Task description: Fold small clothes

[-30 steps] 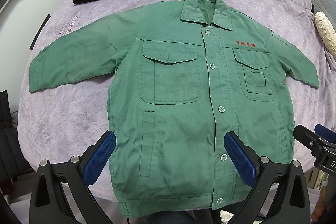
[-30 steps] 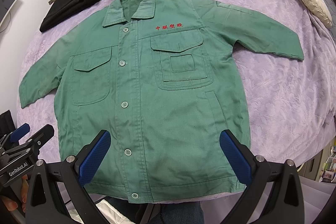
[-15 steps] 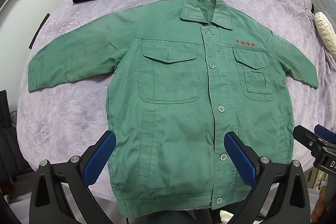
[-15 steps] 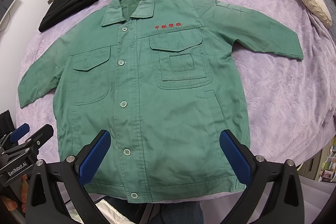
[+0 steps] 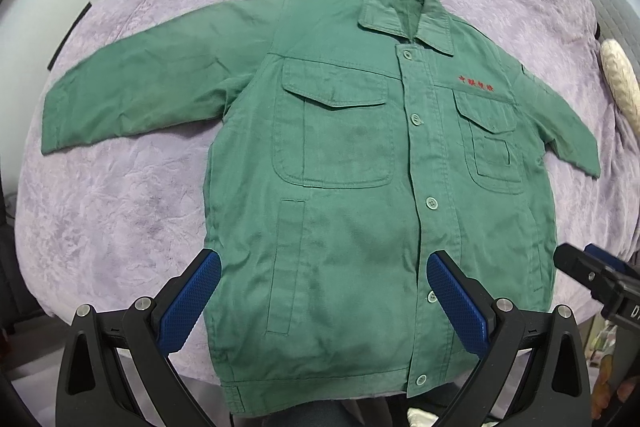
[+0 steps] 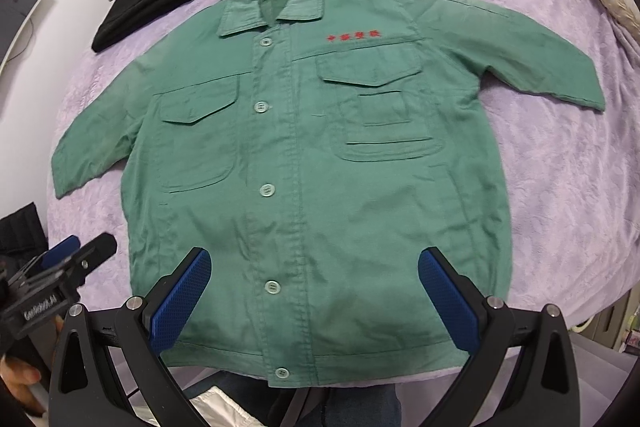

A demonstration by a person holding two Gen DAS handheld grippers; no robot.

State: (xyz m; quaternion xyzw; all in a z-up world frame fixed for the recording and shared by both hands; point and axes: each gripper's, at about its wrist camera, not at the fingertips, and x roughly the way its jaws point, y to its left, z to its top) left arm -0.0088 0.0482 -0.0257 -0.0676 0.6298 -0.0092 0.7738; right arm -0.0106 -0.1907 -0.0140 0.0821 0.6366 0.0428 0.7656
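Above chest pocket (image 6: 370,67), red embroidered characters (image 6: 353,35).

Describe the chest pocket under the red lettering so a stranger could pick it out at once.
Find the green jacket spread flat on the purple bedspread. Just below its red embroidered characters sits a flapped chest pocket. Unlike the plain pocket across the buttons, it carries a smaller patch pocket stitched on front.
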